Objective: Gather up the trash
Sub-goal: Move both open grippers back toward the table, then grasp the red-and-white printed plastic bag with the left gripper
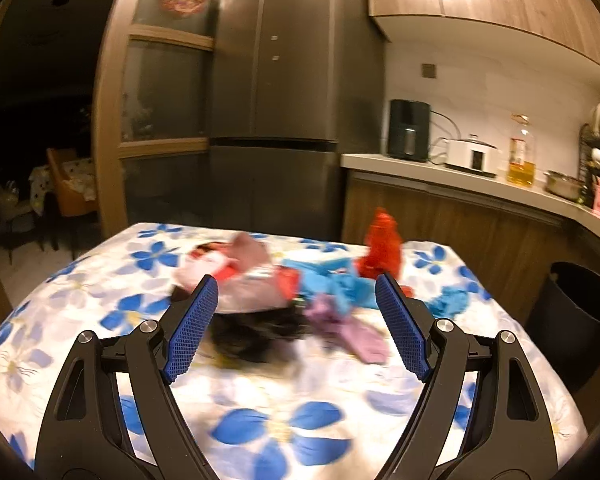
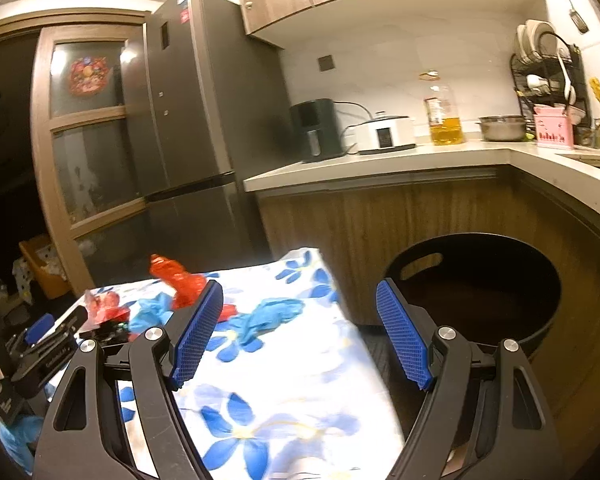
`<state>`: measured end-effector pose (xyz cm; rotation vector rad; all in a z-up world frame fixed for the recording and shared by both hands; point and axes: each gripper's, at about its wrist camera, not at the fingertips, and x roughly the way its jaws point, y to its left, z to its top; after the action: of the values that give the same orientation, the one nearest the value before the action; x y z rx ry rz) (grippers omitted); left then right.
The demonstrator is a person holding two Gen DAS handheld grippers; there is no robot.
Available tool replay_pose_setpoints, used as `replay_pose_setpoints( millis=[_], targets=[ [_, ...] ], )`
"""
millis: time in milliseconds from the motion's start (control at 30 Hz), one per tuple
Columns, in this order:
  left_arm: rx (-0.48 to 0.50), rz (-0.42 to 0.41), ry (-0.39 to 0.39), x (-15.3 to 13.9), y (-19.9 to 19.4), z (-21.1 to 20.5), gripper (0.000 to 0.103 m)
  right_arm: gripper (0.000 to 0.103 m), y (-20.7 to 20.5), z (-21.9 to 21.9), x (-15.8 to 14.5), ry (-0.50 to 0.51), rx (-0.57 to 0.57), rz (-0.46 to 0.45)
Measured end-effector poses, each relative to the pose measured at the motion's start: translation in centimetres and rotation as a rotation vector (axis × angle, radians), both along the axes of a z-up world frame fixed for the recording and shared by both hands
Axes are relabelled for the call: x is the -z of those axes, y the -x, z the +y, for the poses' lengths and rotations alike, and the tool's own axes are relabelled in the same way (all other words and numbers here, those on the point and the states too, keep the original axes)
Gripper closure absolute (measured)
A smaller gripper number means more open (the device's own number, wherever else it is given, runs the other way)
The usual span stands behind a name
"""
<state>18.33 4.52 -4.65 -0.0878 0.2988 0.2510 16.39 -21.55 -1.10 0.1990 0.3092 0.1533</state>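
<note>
A blurred heap of trash lies on the flowered table: a pale wrapper, a red crumpled bag, blue gloves, a purple scrap and a black scrap. My left gripper hangs open just in front of the heap, nothing between its fingers. A black trash bin stands on the floor right of the table. My right gripper is open and empty over the table's right edge, beside the bin. The red bag and a blue glove lie left of it.
A grey fridge stands behind the table. The counter at the right carries an air fryer, a white cooker, an oil bottle, a pot and a dish rack. The other gripper's body shows at the left.
</note>
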Motion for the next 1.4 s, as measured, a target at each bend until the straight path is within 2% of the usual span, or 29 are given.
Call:
replay_pose_setpoints(
  millis=[300, 533, 667, 800, 967, 1200, 1400],
  targets=[
    [-0.058, 0.031, 0.058, 0.6, -0.8, 5.0, 0.025, 0.026, -0.5, 3.9, 0.1, 0.016, -0.051, 0.003],
    [-0.003, 0.080, 0.093, 1.6, -2.0, 6.2, 0.045, 0.026, -1.4, 6.2, 0.5, 0.017, -0.081, 0.015],
    [0.038, 0.101, 0.142, 2.2, -2.5, 6.8, 0.058, 0.026, -1.6, 7.2, 0.7, 0.024, -0.093, 0.016],
    [0.073, 0.100, 0.200, 2.2, -2.6, 7.6, 0.058, 0.026, -1.8, 7.8, 1.0, 0.031, -0.103, 0.020],
    [0.068, 0.094, 0.265, 2.1, -2.5, 8.9, 0.058, 0.026, -2.0, 8.3, 1.0, 0.031, -0.109, 0.019],
    [0.087, 0.111, 0.295, 2.3, -3.6, 9.0, 0.058, 0.026, -2.0, 9.2, 1.1, 0.050, -0.118, 0.014],
    [0.133, 0.145, 0.359, 3.0, -4.5, 9.2, 0.076, 0.026, -2.3, 9.5, 1.3, 0.054, -0.123, 0.021]
  ],
)
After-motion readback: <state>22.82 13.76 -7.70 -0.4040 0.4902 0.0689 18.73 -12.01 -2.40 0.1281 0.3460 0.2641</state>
